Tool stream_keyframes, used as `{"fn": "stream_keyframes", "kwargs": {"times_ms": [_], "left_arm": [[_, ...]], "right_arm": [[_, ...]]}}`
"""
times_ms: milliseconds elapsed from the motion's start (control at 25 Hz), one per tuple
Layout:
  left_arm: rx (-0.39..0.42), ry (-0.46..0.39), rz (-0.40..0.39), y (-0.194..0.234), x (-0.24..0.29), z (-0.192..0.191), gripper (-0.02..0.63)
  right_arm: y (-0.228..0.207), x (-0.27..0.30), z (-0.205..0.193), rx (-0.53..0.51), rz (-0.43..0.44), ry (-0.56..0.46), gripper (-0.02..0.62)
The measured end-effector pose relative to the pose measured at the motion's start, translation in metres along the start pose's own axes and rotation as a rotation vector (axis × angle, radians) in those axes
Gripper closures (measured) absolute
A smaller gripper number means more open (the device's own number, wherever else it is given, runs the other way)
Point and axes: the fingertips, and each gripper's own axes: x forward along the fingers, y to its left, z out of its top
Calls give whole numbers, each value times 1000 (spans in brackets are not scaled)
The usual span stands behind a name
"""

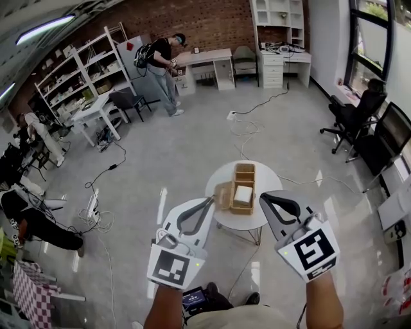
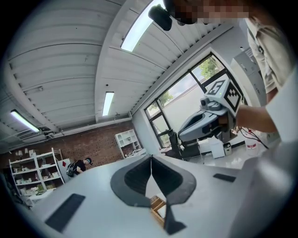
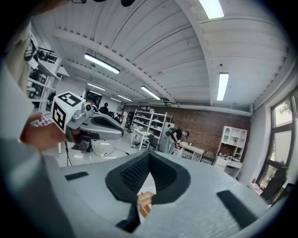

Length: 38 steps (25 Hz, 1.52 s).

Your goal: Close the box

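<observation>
**Fingers [image 2: 135,176] clamped shut on both grippers, box [image 1: 244,173] not closed yet**

Left gripper [image 1: 210,200] had its jaws pressed flat together with nothing between them. Right gripper [image 1: 262,196] was the same deal, tips meeting and empty. Both hung over the near edge of the round table [image 1: 225,218], one on each side of the box. I couldn't tell if either was touching it.

The box sat about mid-table. It was a long wooden thing with compartments, top open, with something white [image 1: 243,194] in the nearer part. A flap [image 1: 223,195] stuck out on its left side, right by the left gripper's tip. From each gripper's own view, a corner of the box peeked through the gap under the closed jaws.

Way back, a person [image 1: 164,64] stood at a desk [image 1: 205,58] by the brick wall [image 1: 192,19].
</observation>
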Motion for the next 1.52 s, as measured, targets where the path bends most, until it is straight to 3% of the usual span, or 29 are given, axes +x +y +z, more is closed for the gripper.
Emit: {"fn": "stream_keyframes", "kwargs": {"times_ms": [920, 1520], "left_arm": [[-79, -105, -204, 143, 99, -86, 597], [-157, -52, -162, 176, 125, -136, 597]], "right_arm": [[-32, 171, 2, 4, -180, 113, 603], [-52, 225, -15, 2, -134, 143, 603]]}}
